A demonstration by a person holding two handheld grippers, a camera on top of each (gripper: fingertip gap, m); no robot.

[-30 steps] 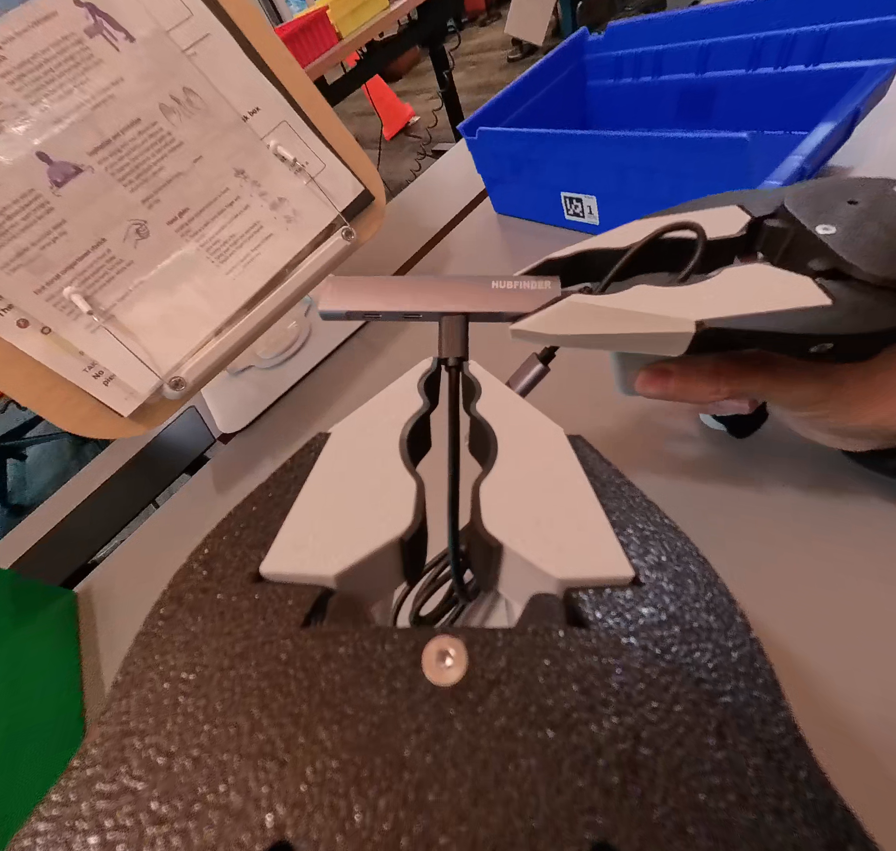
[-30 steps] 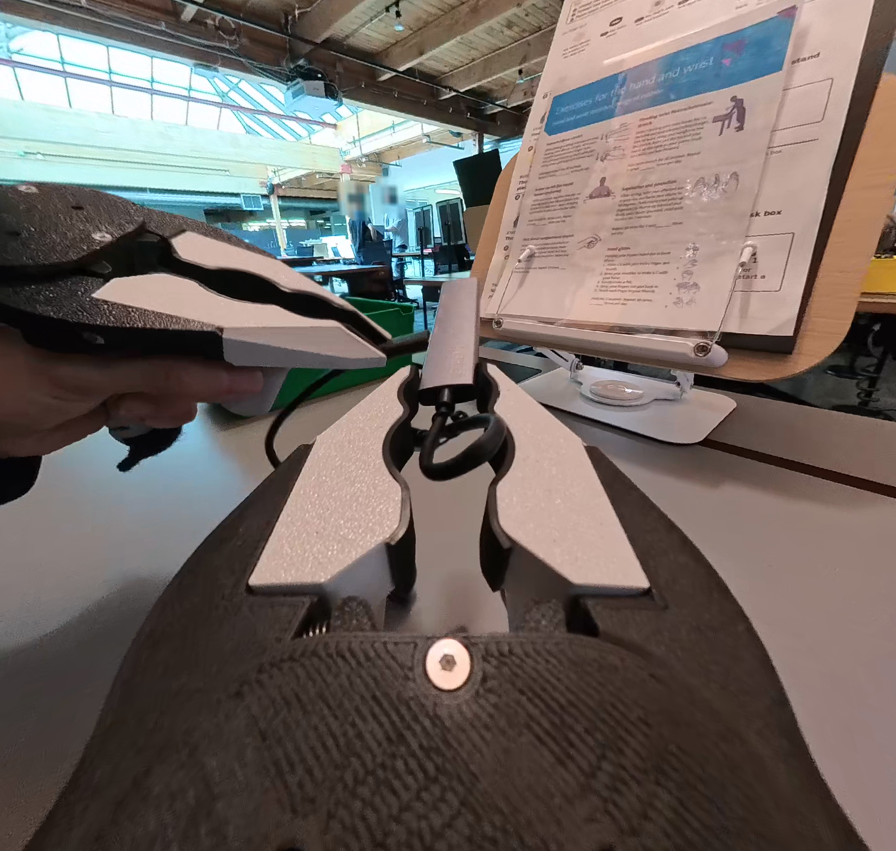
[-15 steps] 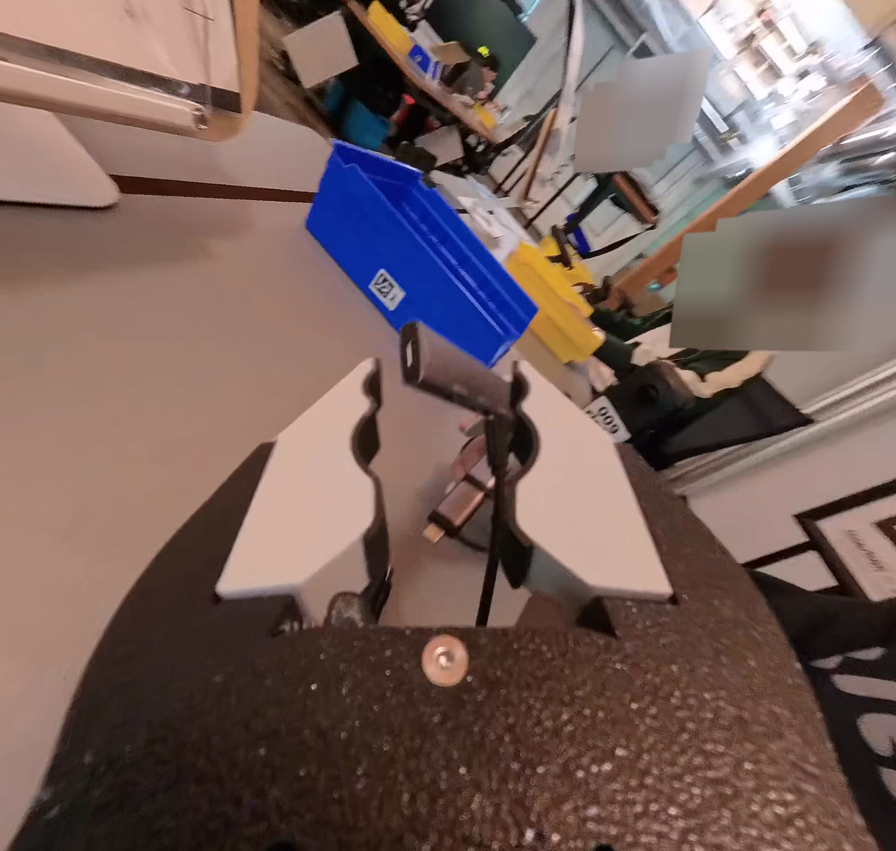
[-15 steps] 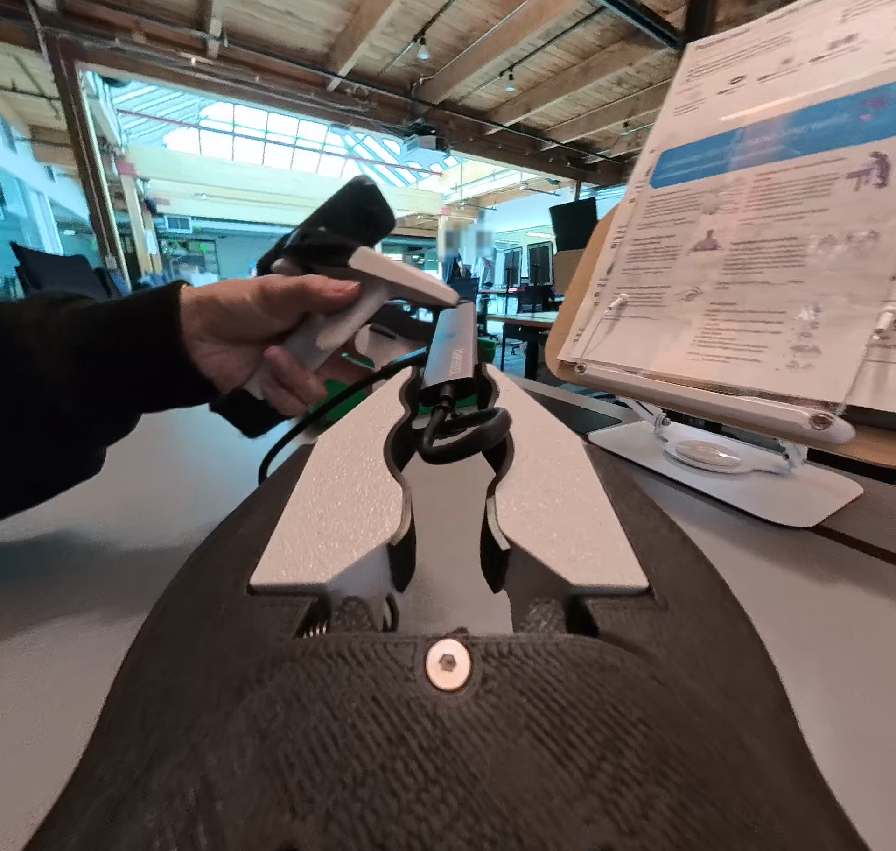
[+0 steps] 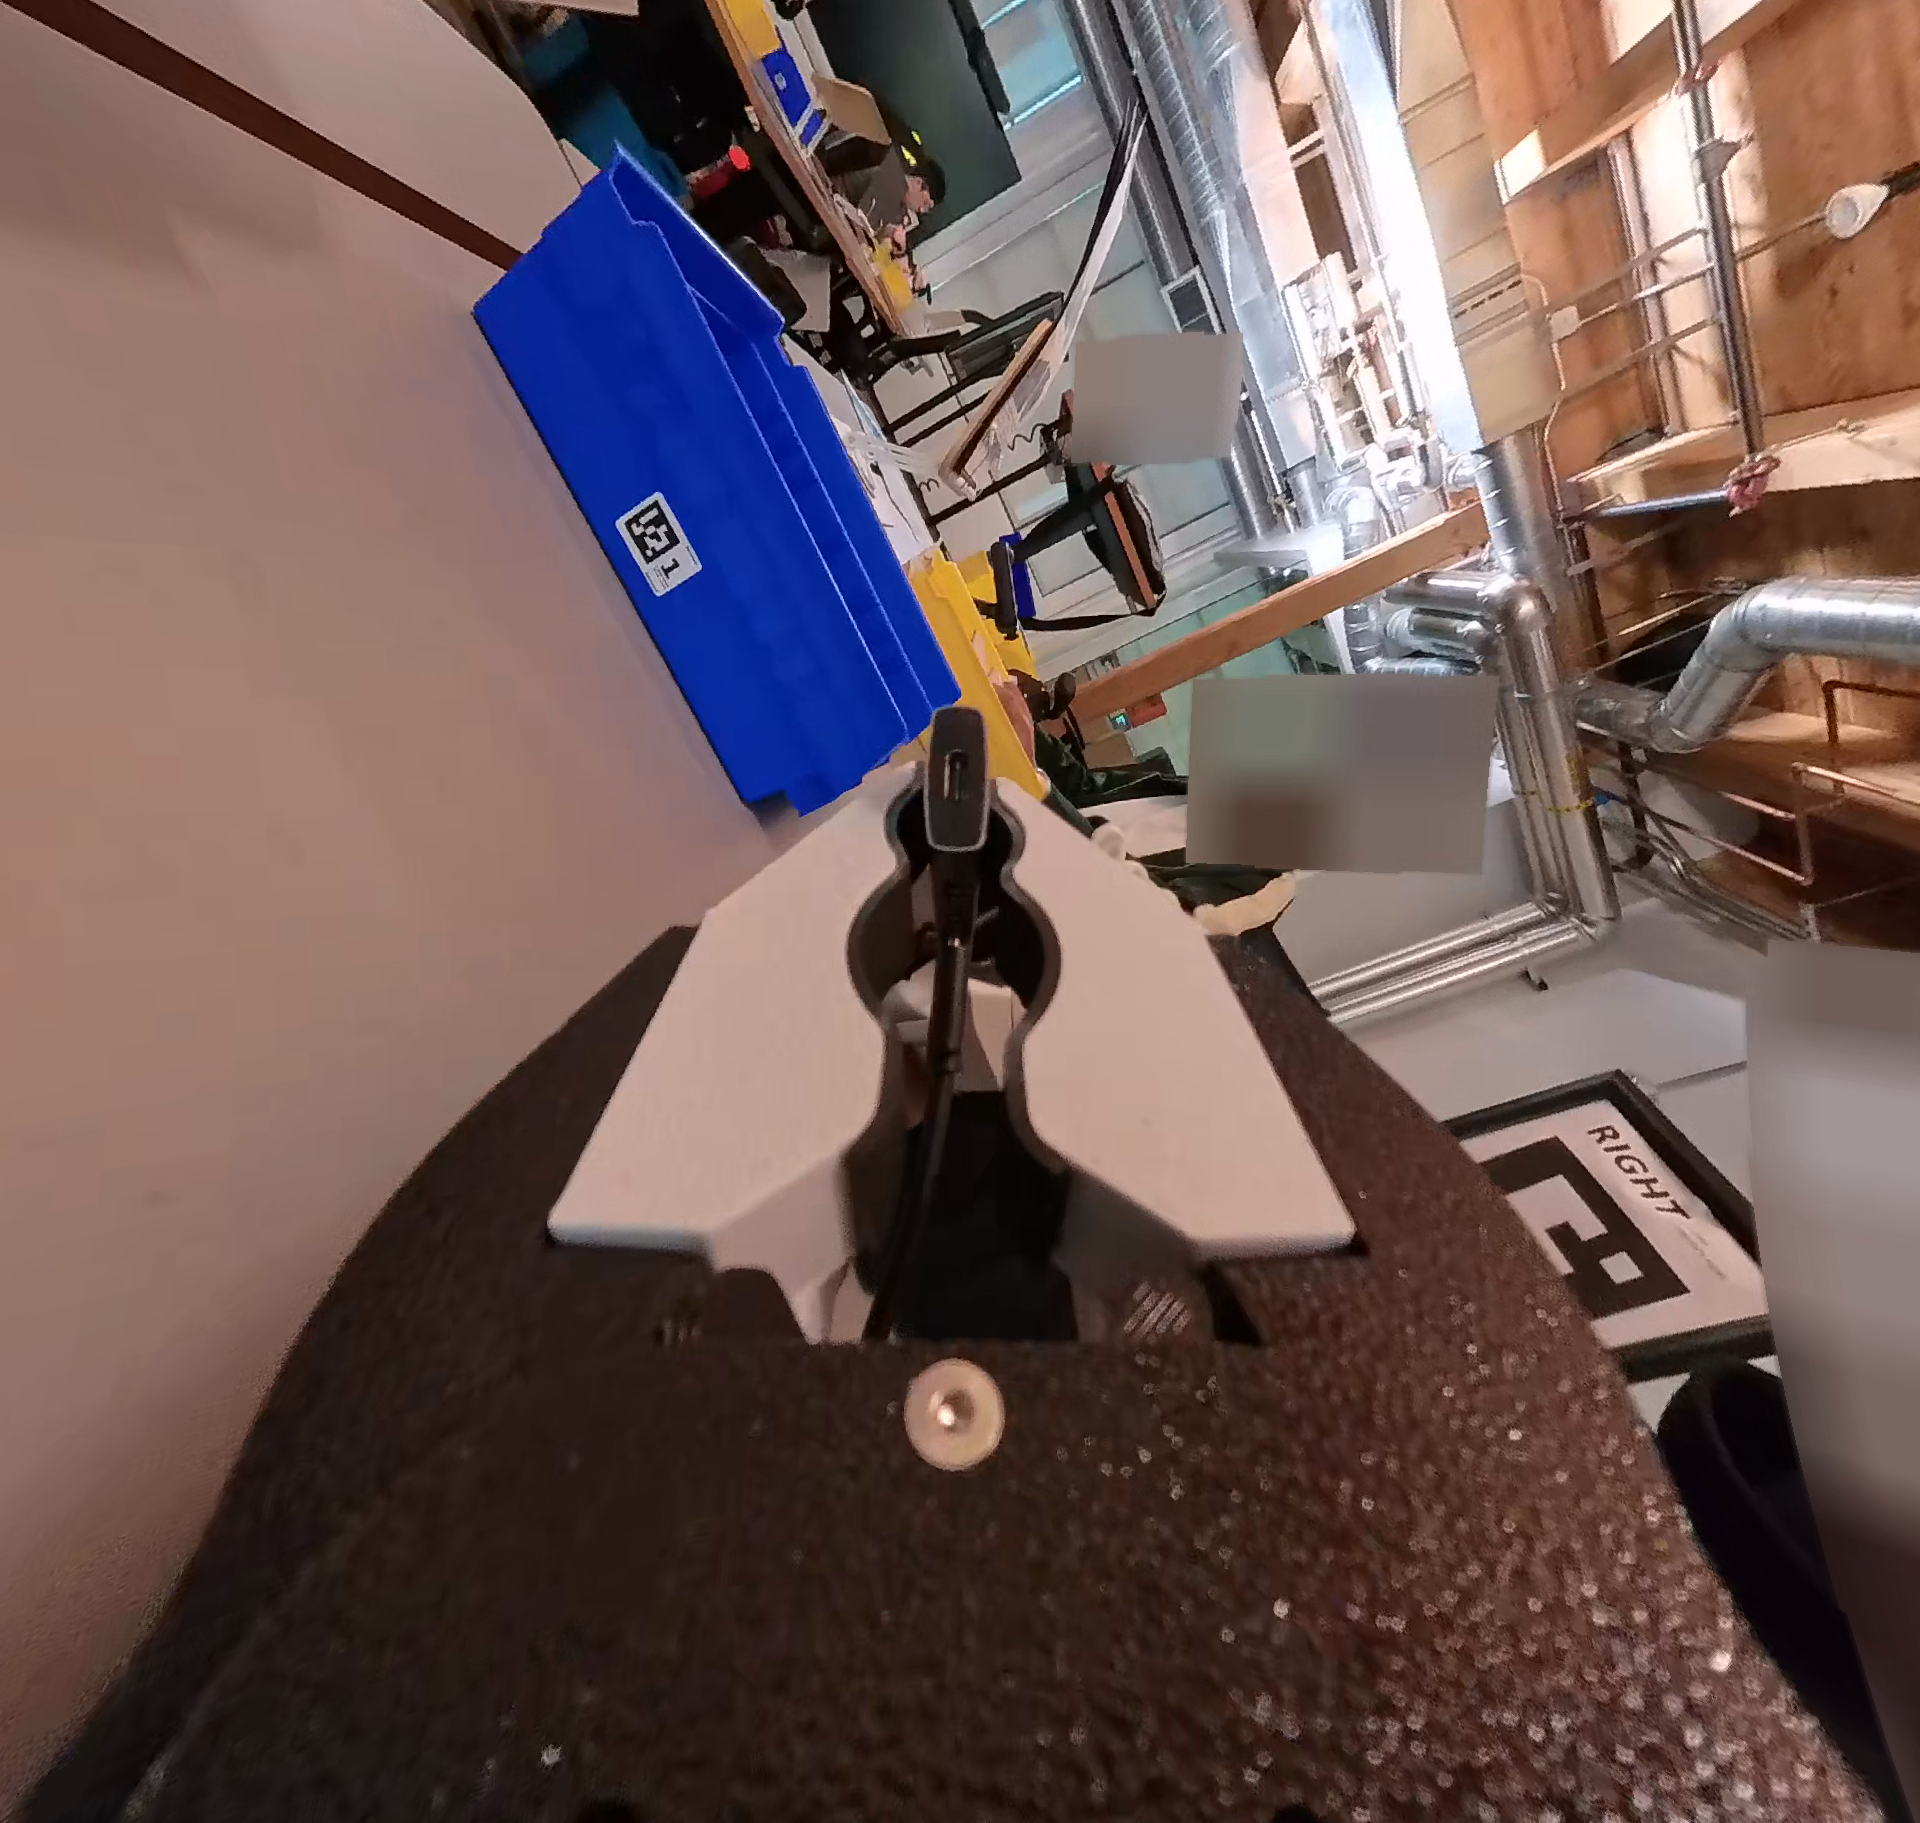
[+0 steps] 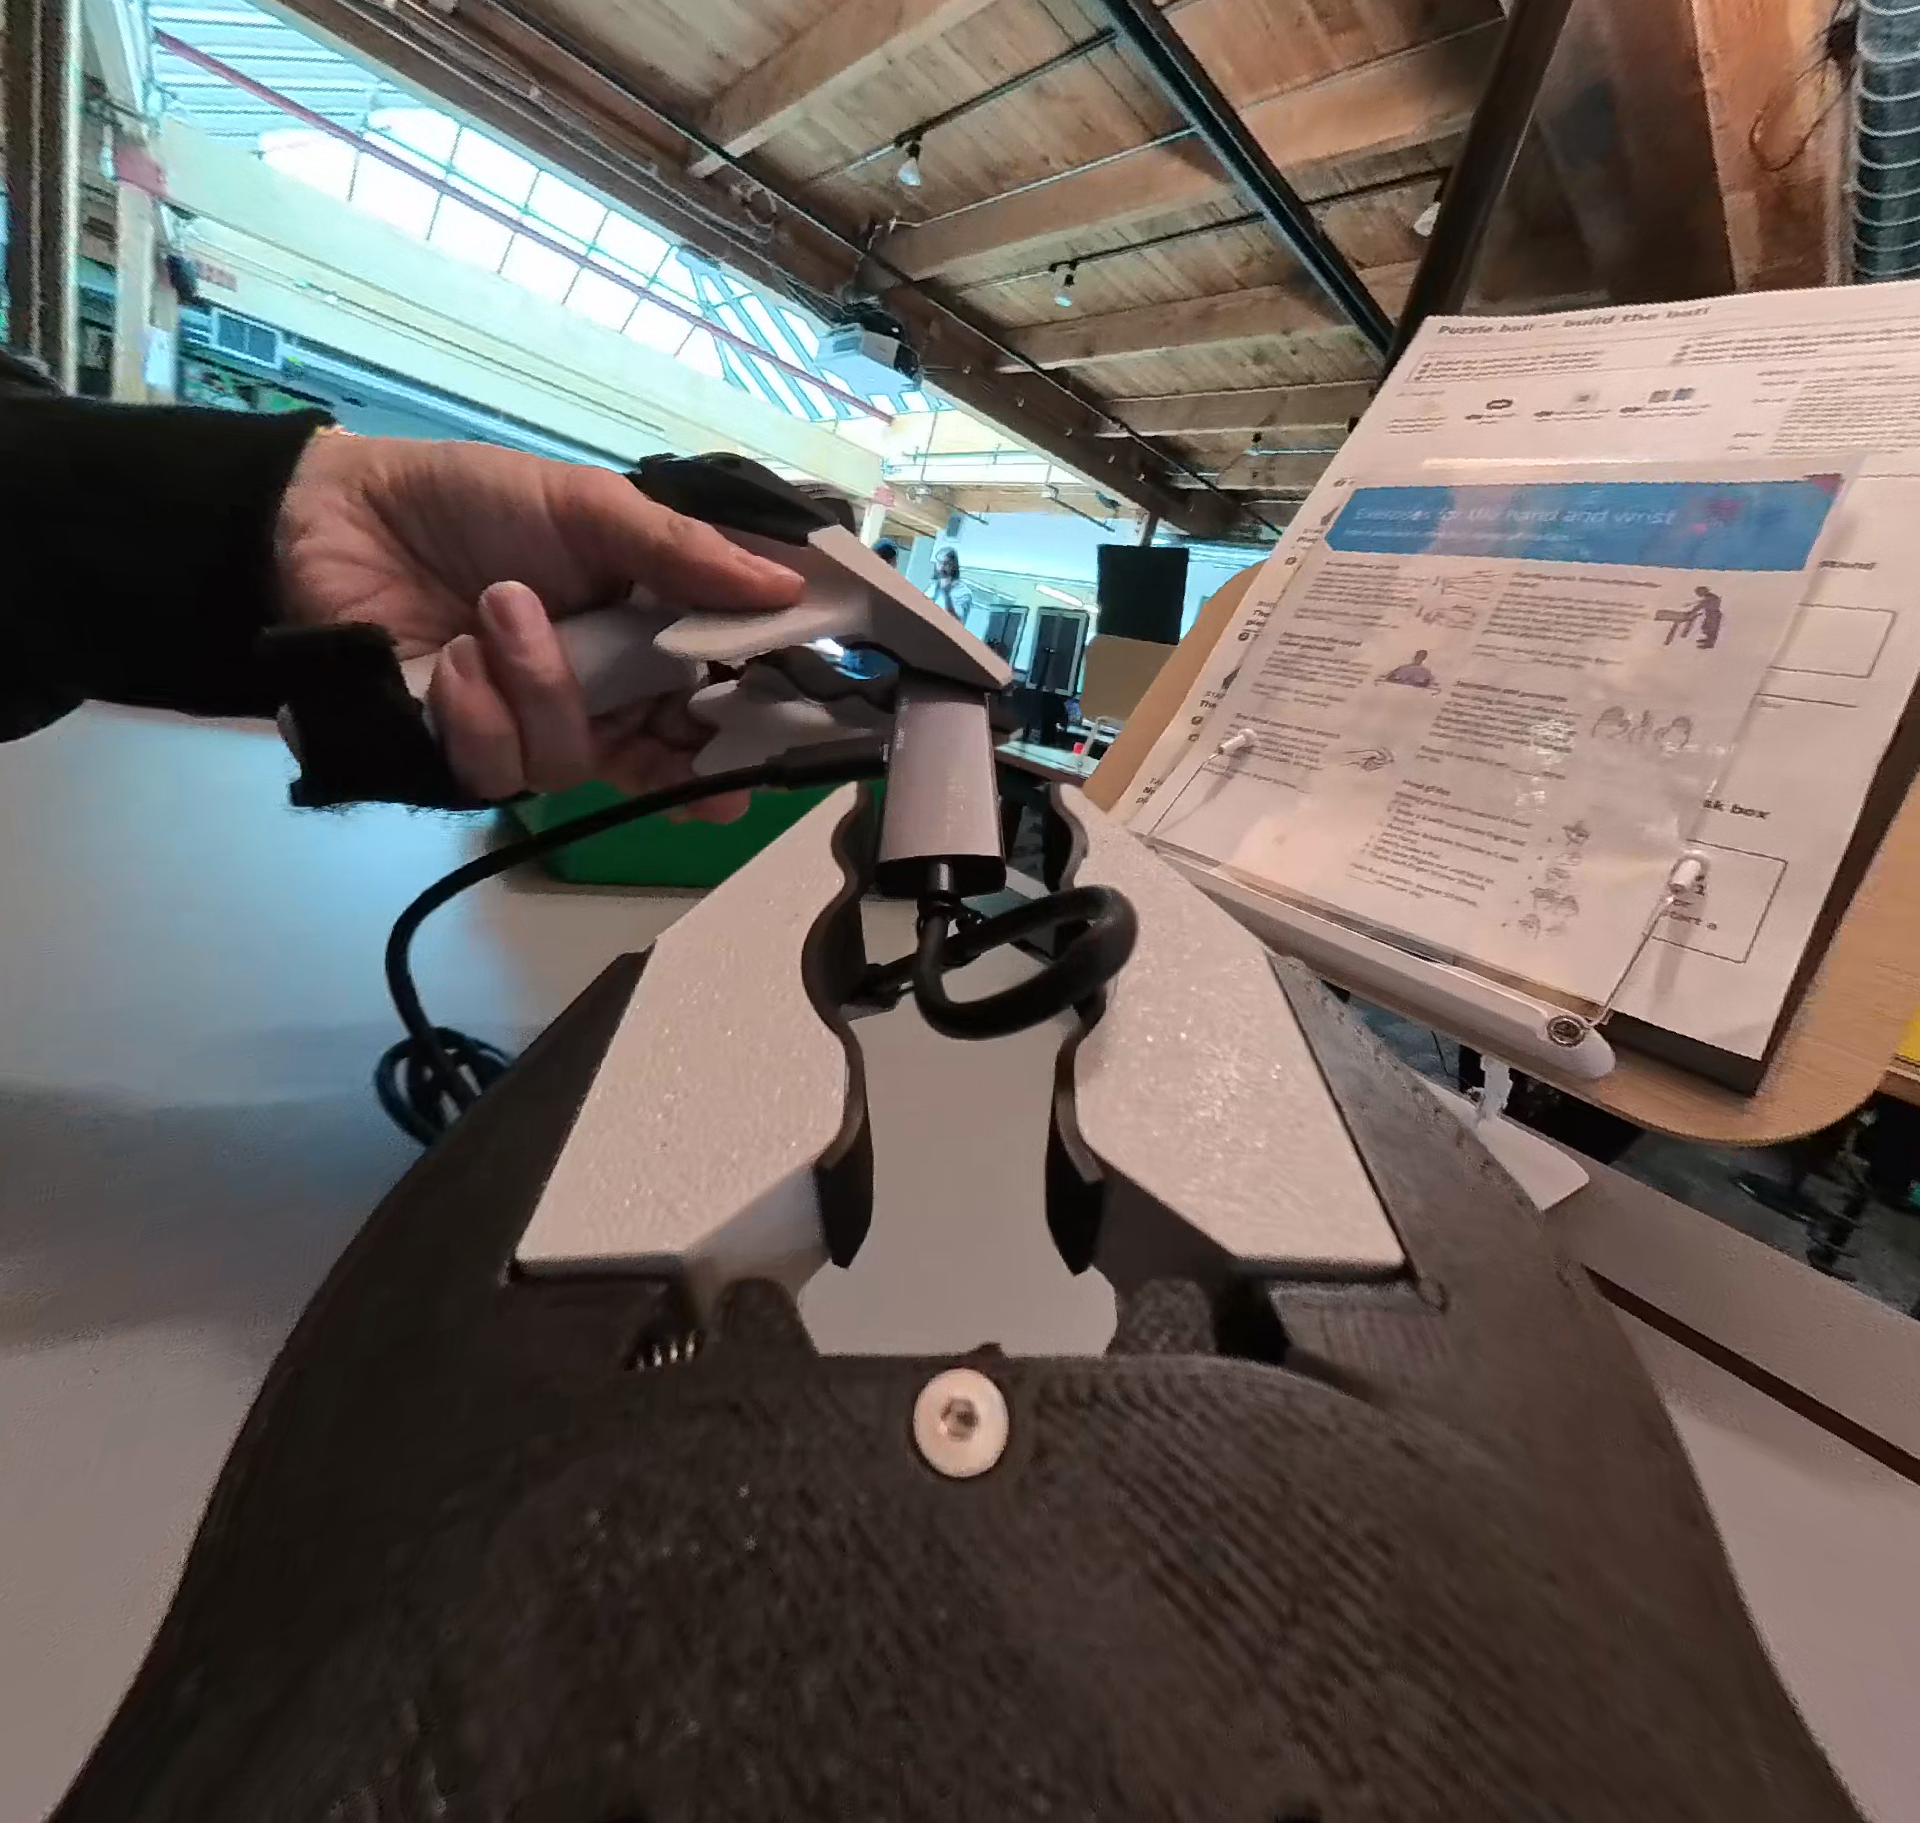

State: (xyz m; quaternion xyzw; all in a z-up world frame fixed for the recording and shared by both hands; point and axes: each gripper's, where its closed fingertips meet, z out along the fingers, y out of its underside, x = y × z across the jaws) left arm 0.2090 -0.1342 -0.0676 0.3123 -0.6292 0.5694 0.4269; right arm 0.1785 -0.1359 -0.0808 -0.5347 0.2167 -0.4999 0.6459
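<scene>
The hub [image 6: 940,786] sits between the right gripper [image 6: 951,838] fingers, the document stand [image 6: 1558,713] to its right. The left gripper [image 6: 831,630] meets its far end, perhaps touching. A bin [image 5: 707,526] lies on the table [image 5: 260,630].

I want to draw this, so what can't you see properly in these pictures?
- Left wrist view: the hub shows end-on; the left hand-held gripper hides its length.
- Right wrist view: the hand covers most of the green bin.
- Right wrist view: the far end of the cable is hidden behind the right hand-held gripper.

Both grippers [image 5: 956,817] [image 6: 951,817] clamped, fingertips meeting
</scene>
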